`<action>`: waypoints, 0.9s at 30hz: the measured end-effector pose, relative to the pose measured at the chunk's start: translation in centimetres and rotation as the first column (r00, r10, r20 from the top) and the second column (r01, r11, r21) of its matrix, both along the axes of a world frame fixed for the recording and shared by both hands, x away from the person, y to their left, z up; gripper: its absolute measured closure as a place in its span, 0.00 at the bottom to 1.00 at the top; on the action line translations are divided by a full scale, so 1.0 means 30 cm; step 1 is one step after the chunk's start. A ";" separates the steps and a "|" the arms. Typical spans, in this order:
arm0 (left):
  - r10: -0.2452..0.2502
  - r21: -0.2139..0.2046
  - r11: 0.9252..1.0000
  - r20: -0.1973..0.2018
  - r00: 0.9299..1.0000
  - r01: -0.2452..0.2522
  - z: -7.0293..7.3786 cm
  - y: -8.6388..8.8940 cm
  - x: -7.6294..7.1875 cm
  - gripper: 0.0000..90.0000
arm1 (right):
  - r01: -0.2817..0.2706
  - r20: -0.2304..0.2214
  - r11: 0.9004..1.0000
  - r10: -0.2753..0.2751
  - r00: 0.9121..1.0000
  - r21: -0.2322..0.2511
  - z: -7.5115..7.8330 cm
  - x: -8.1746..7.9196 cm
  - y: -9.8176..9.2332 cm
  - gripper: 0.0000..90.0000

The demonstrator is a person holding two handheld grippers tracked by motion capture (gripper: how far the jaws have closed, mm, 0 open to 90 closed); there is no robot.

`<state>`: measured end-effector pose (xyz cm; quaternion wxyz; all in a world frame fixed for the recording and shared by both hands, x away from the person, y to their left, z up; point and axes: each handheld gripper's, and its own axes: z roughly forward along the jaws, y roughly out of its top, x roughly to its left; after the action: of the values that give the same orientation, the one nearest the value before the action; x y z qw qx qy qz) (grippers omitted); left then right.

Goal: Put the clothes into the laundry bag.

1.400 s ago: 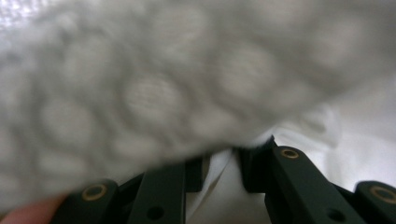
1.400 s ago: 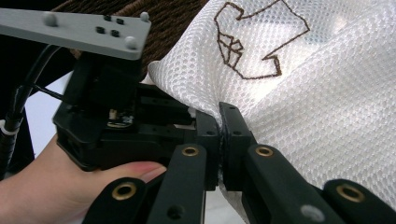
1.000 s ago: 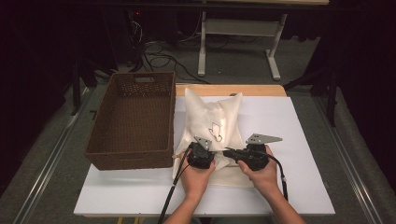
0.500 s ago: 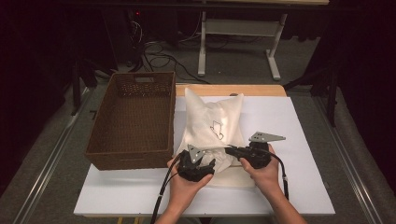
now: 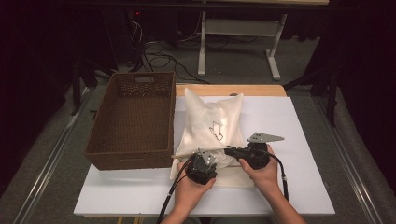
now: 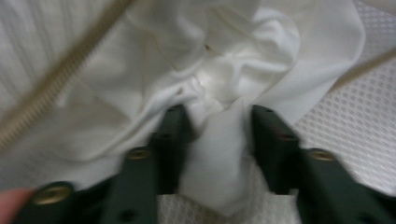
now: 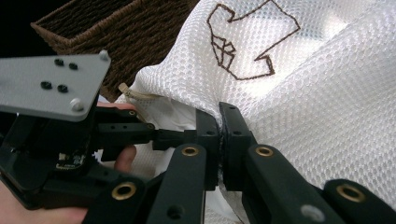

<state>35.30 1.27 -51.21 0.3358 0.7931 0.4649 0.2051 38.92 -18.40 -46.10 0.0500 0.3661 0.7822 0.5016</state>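
White counter under a bright light, set in a dark room. Grey floor around it, with cables trailing across the floor behind and the white legs of a further desk beyond. At the far edge of the counter, a strip of pale wood. On the left side of the counter, a brown wicker basket, rectangular.

Just right of the basket, a white mesh laundry bag lying flat, embroidered with a small brown outline, its open mouth at the near end toward the person. Inside the mouth, crumpled white cloth, with the bag's beige zipper running beside it.

At the near end of the bag, both hands side by side. Left tongs pushed into the mouth of the bag, having just been closing, now partway together with a fold of the white cloth between them and pressed against their inner faces. Right tongs squeezed tight together on the mesh edge of the bag's mouth, just right of the left tongs.
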 end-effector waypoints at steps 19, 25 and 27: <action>0.033 -0.095 0.995 0.050 0.998 -0.029 -0.017 -0.033 0.140 0.94 | 0.019 -0.040 0.999 -0.020 0.999 -0.032 -0.029 0.005 0.016 0.99; 0.201 -0.088 0.976 0.018 0.979 -0.199 -0.018 -0.027 0.180 0.95 | 0.023 -0.068 0.998 -0.027 0.997 -0.055 -0.040 0.009 0.019 0.99; 0.246 -0.113 0.963 -0.002 0.969 -0.245 -0.018 -0.017 0.194 0.95 | 0.021 -0.068 0.998 -0.025 0.997 -0.062 -0.042 0.009 0.018 0.99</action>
<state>41.11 0.76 -51.76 0.3549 0.7079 0.5684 0.2233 39.18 -17.85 -47.35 0.0398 0.3904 0.7941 0.4641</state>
